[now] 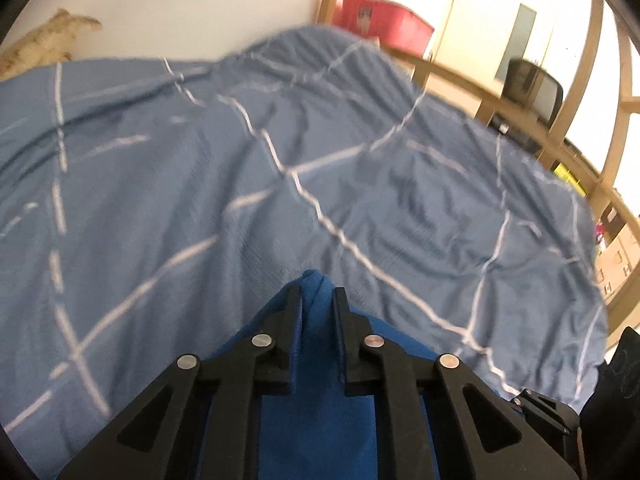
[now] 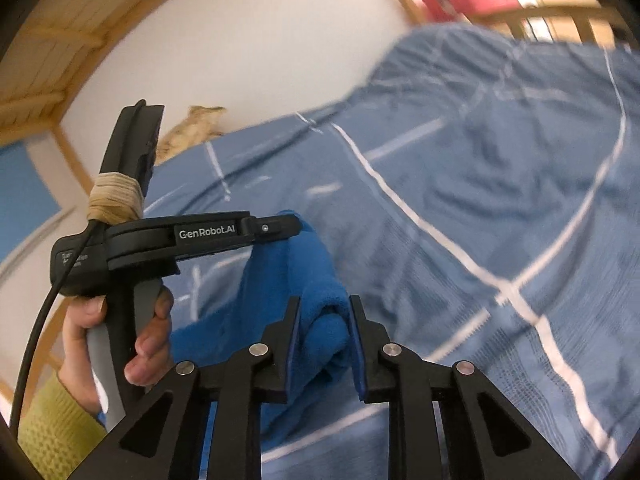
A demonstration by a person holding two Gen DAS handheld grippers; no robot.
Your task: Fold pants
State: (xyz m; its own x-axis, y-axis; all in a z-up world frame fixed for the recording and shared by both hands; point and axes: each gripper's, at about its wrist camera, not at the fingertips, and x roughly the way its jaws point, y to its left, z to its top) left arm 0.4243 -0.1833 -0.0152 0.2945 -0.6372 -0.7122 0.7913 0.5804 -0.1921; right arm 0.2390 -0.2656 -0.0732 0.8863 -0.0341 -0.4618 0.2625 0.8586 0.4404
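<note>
Over the bed's checked blue cover [image 1: 200, 184], your left gripper [image 1: 318, 300] and right gripper [image 2: 324, 308] each pinch the blue pants [image 2: 304, 280].

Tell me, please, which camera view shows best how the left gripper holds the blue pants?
The right wrist view: it shows the left gripper from the side, clamped on a bunched edge of the blue pants, with the hand on its handle. The left wrist view shows only its own fingers pinching a fold, the cloth hanging below.
</note>
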